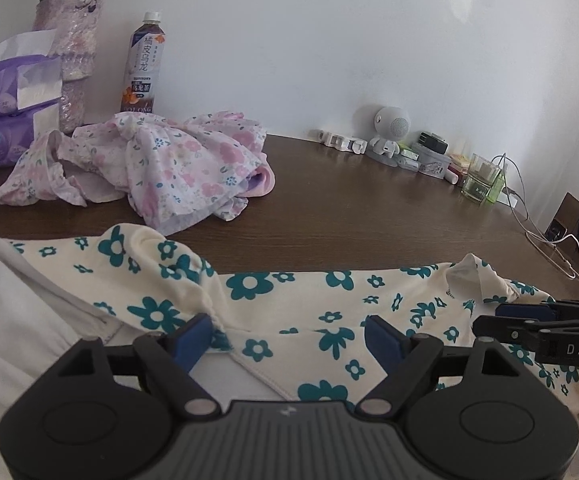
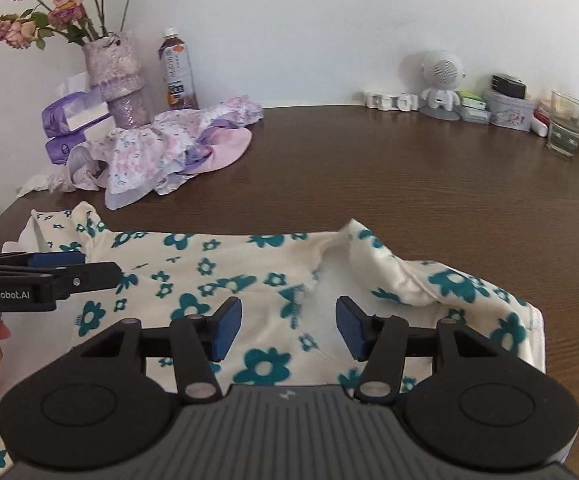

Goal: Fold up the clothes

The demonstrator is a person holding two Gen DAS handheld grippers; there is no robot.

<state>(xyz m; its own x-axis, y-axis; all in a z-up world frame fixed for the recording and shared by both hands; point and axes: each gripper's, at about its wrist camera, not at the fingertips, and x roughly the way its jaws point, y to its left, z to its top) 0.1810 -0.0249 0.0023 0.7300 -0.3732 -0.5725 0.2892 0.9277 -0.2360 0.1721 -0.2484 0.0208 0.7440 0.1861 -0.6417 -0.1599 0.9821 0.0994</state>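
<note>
Brown table (image 2: 369, 184); teal-flower garment (image 2: 225, 264) long axis crosswise; left gripper (image 1: 289, 334), right gripper (image 2: 289, 326) directly over garment, jaws apart, empty

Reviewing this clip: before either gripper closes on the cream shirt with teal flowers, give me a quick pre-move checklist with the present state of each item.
1. Left gripper open, blue fingers apart over the shirt: ok.
2. Right gripper open, nothing between its fingers: ok.
3. Cream floral shirt lying flat: not ok, both sleeves are bunched and raised.
4. Table beyond the shirt free for folding: ok.
5. Pink floral garment apart from the shirt: ok, bare wood shows between them.
6. Fingers touching the fabric: cannot tell.
</note>
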